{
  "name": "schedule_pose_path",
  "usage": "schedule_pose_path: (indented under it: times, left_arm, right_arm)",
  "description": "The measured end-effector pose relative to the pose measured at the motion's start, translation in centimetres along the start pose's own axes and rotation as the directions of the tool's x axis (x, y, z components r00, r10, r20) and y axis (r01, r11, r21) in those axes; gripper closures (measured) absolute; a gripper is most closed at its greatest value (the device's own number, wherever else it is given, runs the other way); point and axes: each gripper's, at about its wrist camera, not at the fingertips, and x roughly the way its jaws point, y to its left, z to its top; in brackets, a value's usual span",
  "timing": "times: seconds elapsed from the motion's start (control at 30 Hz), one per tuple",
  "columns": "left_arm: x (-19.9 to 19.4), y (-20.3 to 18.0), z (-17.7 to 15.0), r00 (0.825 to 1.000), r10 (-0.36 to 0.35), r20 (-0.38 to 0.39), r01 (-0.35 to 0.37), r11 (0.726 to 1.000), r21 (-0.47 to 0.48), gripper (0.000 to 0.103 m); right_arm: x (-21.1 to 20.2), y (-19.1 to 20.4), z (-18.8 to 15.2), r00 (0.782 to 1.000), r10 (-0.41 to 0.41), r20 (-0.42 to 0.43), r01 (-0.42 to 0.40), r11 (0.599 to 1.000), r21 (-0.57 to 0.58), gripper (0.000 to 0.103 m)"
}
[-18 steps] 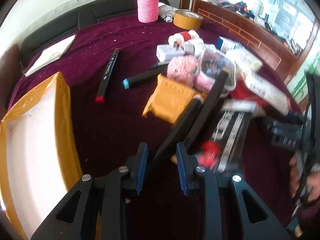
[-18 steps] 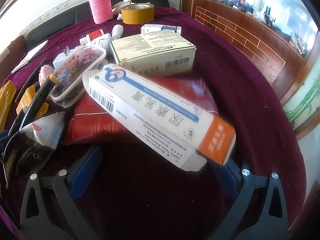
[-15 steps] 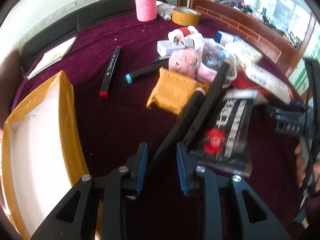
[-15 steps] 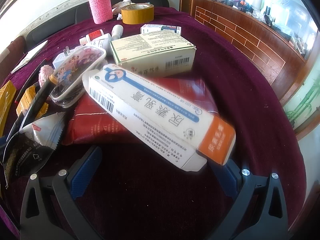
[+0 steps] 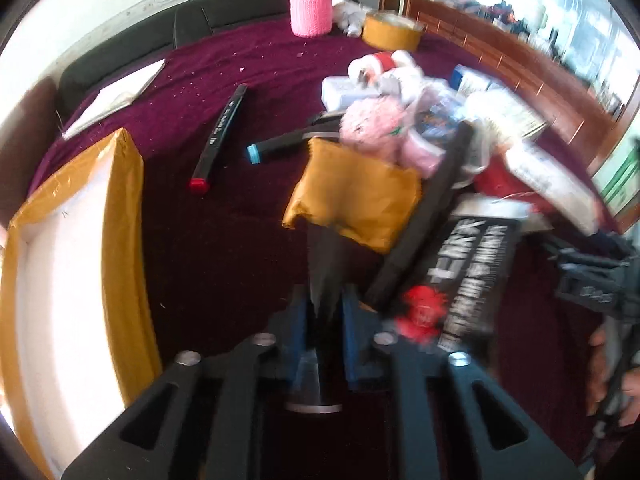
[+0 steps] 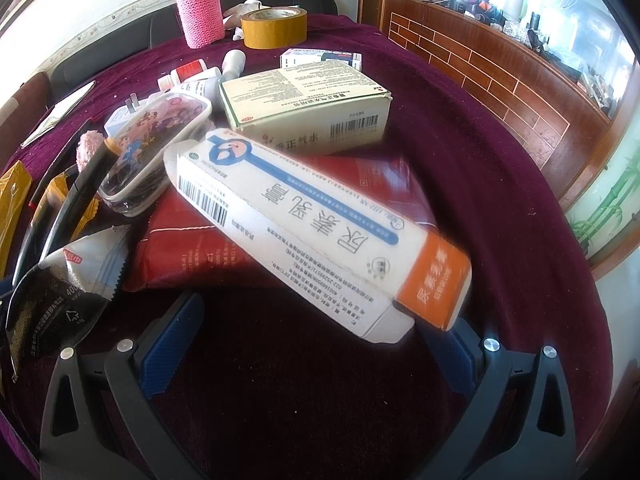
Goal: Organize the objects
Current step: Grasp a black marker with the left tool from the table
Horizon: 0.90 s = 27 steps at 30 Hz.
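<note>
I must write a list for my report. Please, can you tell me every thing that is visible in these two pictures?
Knitted pink bottle cover: 1, pink, far table edge.
Tape roll: 1, yellow-brown, beside the bottle cover.
Black marker pens: 2 lying free, red-capped and blue-capped, mid table.
Long white carton: 1, white, blue and orange, atop the red packet.
Cream medicine box: 1, behind the carton.
Yellow pouch: 1, centre.
Open foam box: 1, white, yellow-taped, left.
Left gripper: shut on a black marker.
Right gripper: open, near end of the carton between its fingers.
</note>
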Motion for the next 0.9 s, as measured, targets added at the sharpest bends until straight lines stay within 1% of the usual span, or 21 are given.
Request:
schedule_pose_path:
  times: [0.07,0.17,0.27,0.33,0.37,0.4,0.47,0.5,0.57,0.6,0.63,0.67,0.73,0.77,0.83,0.9]
  left_arm:
    - [-1.8,0.2,-0.5,0.998,-0.022,0.059,0.024,0.999,-0.042,0.091]
    - [-5.2,0.8,-1.5,0.987,-0.060,0.151,0.075,0.993,-0.096,0.091]
    - [-8.7,1.8,-2.9,0.969,-0.080,0.234,0.115,0.983,-0.140,0.091]
    - [-11.0,2.8,-3.8,0.955,-0.086,0.285,0.137,0.977,-0.165,0.091]
    - [-12.1,3.5,-4.4,0.946,-0.094,0.310,0.154,0.972,-0.175,0.091]
    - [-13.2,4.2,-4.8,0.937,-0.104,0.333,0.172,0.968,-0.182,0.091]
    - [-15.1,5.0,-5.3,0.920,-0.111,0.375,0.192,0.964,-0.185,0.091]
    - [-16.1,5.3,-5.5,0.910,-0.114,0.398,0.199,0.963,-0.179,0.091]
    - [-17.0,5.6,-5.7,0.900,-0.129,0.417,0.217,0.961,-0.171,0.091]
    - [-17.2,5.9,-5.8,0.892,-0.147,0.426,0.241,0.955,-0.174,0.091]
    - [-17.1,6.1,-5.8,0.890,-0.172,0.422,0.265,0.949,-0.172,0.091]
    - [-16.9,6.1,-5.8,0.894,-0.182,0.409,0.271,0.947,-0.172,0.091]
    - [-16.0,5.8,-5.9,0.908,-0.179,0.380,0.258,0.951,-0.171,0.091]
    - [-15.2,5.4,-5.6,0.919,-0.179,0.352,0.246,0.956,-0.158,0.091]
    - [-13.7,4.7,-5.5,0.935,-0.164,0.316,0.222,0.962,-0.158,0.091]
    - [-11.5,4.3,-4.8,0.950,-0.154,0.271,0.202,0.966,-0.158,0.091]
  right_arm:
    - [0.0,0.0,0.0,1.000,0.000,0.000,0.000,1.000,0.000,0.000]
    - [0.0,0.0,0.0,1.000,0.000,0.000,0.000,1.000,0.000,0.000]
    - [0.0,0.0,0.0,1.000,0.003,-0.003,-0.003,1.000,-0.007,0.000]
    - [-0.1,-0.2,0.0,0.999,0.025,-0.026,-0.026,0.999,-0.035,0.000]
    - [-0.4,-0.5,0.0,0.998,0.037,-0.041,-0.039,0.998,-0.049,0.002]
    - [-1.1,-0.9,0.0,0.999,0.040,-0.036,-0.042,0.998,-0.052,0.007]
    - [-3.8,-1.9,0.4,0.999,0.023,0.023,-0.022,0.998,-0.059,0.007]
    - [-6.1,-2.4,0.9,0.997,0.014,0.070,-0.009,0.998,-0.066,0.007]
    - [-9.4,-2.9,1.9,0.991,0.010,0.135,0.000,0.997,-0.073,0.007]
    - [-11.5,-3.1,2.6,0.985,0.020,0.174,-0.007,0.997,-0.075,0.006]
    - [-12.8,-3.0,3.2,0.980,0.033,0.195,-0.018,0.997,-0.078,0.006]
    - [-14.0,-2.8,3.7,0.975,0.052,0.214,-0.034,0.996,-0.085,0.006]
    - [-15.9,-1.6,4.6,0.968,0.097,0.233,-0.072,0.991,-0.112,0.006]
    - [-16.3,-1.0,4.6,0.966,0.113,0.234,-0.086,0.989,-0.120,0.006]
    - [-16.8,0.4,4.0,0.960,0.150,0.235,-0.119,0.983,-0.139,0.006]
    - [-16.3,2.1,3.3,0.960,0.175,0.217,-0.139,0.975,-0.171,0.006]
